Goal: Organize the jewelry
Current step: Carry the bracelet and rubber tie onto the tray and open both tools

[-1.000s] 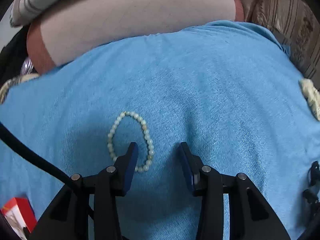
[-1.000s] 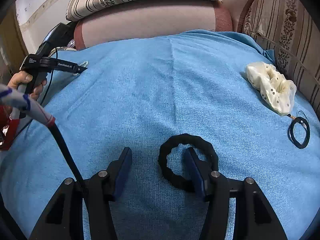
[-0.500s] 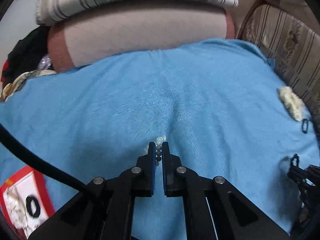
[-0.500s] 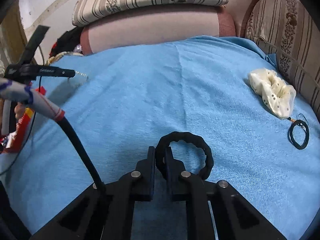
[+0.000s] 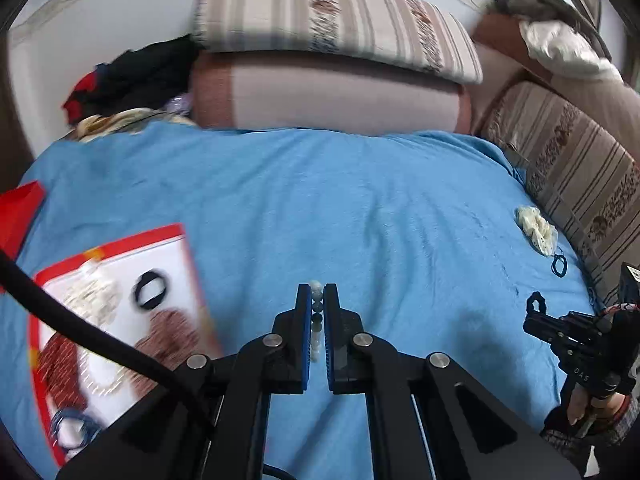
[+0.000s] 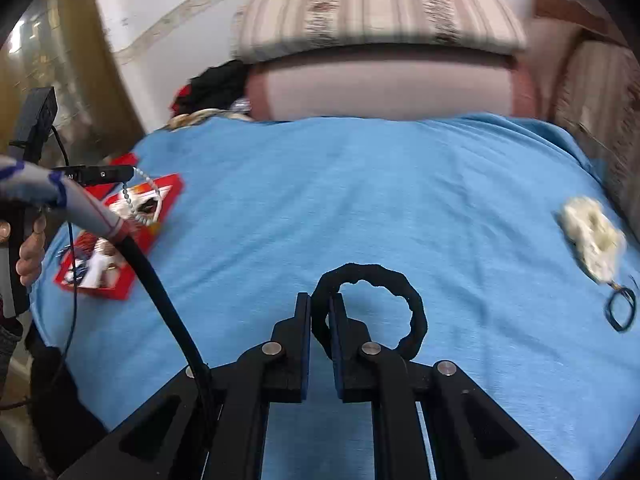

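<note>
My left gripper (image 5: 317, 292) is shut on a pale green bead bracelet (image 5: 316, 312) and holds it lifted above the blue cloth (image 5: 360, 208). In the right wrist view the bracelet (image 6: 140, 196) hangs from that gripper over the red-rimmed jewelry box (image 6: 116, 240). The box (image 5: 116, 320) lies at the left and holds several bracelets and a black ring. My right gripper (image 6: 320, 304) is shut on a black scrunchie (image 6: 400, 300), raised above the cloth.
A cream scrunchie (image 6: 592, 236) and a thin dark hair tie (image 6: 620, 308) lie at the right of the cloth. Striped cushions (image 5: 332, 20) and a pink bolster (image 5: 328, 96) stand behind. Dark clothes (image 5: 132, 72) lie at the back left.
Both grippers closed on their items and lifted them. The left gripper carried the bead bracelet left over the box; the right raised the black scrunchie off the cloth.
</note>
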`<state>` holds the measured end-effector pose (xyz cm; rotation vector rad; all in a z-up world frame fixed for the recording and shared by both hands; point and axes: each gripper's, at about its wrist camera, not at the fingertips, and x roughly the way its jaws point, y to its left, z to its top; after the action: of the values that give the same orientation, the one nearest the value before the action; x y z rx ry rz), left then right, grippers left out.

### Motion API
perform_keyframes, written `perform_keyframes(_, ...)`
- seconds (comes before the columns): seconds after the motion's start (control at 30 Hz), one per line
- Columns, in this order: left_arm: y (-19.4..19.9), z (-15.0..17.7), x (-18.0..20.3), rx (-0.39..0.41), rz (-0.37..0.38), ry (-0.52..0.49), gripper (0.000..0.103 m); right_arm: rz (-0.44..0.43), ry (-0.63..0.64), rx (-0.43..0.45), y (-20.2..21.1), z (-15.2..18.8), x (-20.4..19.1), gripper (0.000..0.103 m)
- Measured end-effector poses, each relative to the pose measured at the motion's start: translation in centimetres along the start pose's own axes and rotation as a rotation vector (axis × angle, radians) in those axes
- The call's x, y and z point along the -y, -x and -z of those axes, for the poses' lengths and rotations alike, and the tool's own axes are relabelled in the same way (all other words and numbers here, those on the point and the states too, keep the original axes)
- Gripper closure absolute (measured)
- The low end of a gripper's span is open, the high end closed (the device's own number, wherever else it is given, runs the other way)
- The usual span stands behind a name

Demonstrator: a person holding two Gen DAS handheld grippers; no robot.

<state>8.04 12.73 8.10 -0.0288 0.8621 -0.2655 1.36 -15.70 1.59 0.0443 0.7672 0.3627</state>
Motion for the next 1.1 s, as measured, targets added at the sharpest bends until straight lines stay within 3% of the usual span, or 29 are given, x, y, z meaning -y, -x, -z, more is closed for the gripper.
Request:
perform_keyframes(0.3,5.1,3.3,-6.2,0.020,-0.131,0.085,0.098,-0.183,0.140,-0.016,-2.1,-2.7,-9.7,0.093)
perform_keyframes(0.77,6.2,8.7,-12.8,-0.006,-0.183,0.196,0.098,-0.420,0.197,-0.138,-9.7,-4.6,-21.5,0.093)
perform_keyframes(1.1,4.9,12.5,-15.4,-0.038,-0.158,0.286,0.098,-0.448,0.242,-0.195,-15.5,-6.3,-26.7,0.093)
